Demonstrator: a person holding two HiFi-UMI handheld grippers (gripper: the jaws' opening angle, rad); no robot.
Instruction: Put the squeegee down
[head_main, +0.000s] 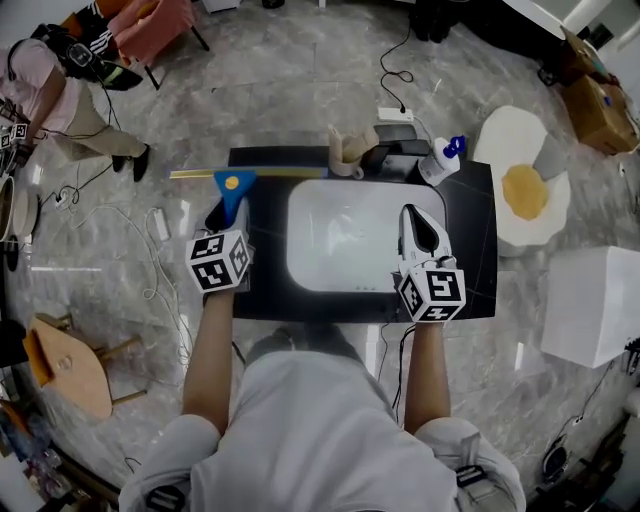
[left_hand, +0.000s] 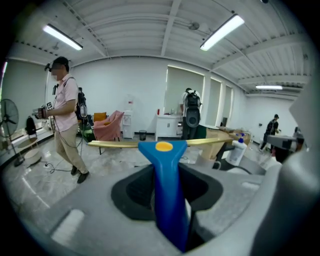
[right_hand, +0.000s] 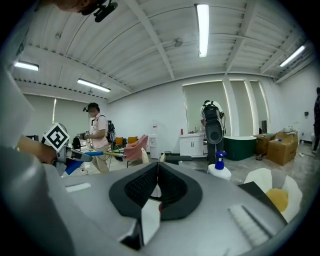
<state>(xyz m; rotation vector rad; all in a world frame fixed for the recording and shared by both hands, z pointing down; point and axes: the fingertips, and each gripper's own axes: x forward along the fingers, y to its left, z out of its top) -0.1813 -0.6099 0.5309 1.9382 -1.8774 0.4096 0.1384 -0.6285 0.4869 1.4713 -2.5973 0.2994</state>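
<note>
The squeegee (head_main: 233, 186) has a blue handle and a long yellow blade lying crosswise. It hangs over the left end of the black table (head_main: 470, 240). My left gripper (head_main: 229, 216) is shut on the blue handle, and in the left gripper view the squeegee (left_hand: 167, 185) rises straight out between the pads of the left gripper (left_hand: 169, 200). My right gripper (head_main: 417, 218) hovers over the right part of the white tray (head_main: 340, 240). In its own view the right gripper (right_hand: 158, 170) is shut with nothing held.
A white spray bottle with a blue cap (head_main: 441, 160) and a beige jug (head_main: 349, 152) stand at the table's far edge. An egg-shaped mat (head_main: 525, 190) and a white box (head_main: 595, 305) are at the right. At the left are a wooden stool (head_main: 70, 365), floor cables and a person (head_main: 60, 95).
</note>
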